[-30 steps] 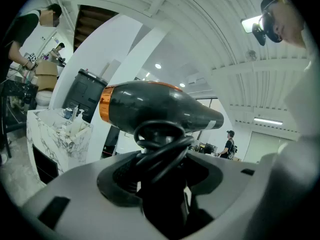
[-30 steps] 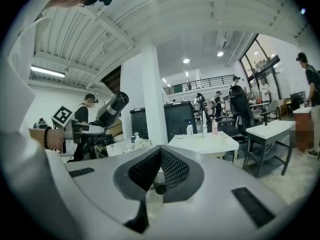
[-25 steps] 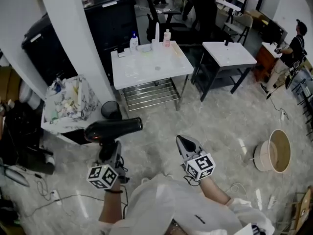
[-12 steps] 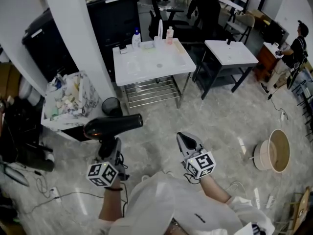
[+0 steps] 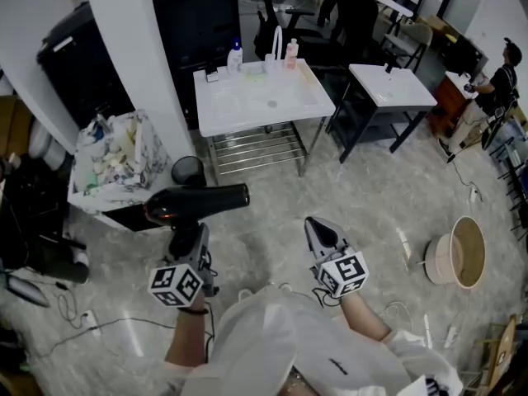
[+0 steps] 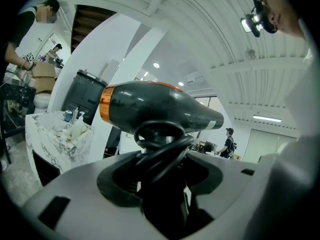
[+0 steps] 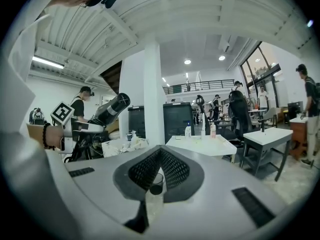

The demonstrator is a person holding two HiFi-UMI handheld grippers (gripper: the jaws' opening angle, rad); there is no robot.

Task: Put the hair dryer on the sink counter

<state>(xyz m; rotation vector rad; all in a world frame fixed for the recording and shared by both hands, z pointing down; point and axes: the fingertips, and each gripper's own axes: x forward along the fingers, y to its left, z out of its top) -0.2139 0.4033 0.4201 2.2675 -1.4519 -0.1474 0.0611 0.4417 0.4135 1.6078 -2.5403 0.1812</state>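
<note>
No word or number can be read. The marker cube (image 5: 176, 285) of the left gripper (image 5: 188, 234) and the one of the right gripper (image 5: 318, 231) carry only black-and-white square patterns. The label on the bottle (image 5: 235, 57) is too small to read.

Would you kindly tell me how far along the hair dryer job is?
Done: the black, orange-banded hair dryer is picked up and clamped in the left tool. In hand: it is held above the floor, apart from the white sink counter. Left: reaching the counter and setting it down. The right tool is shut and empty.
</note>
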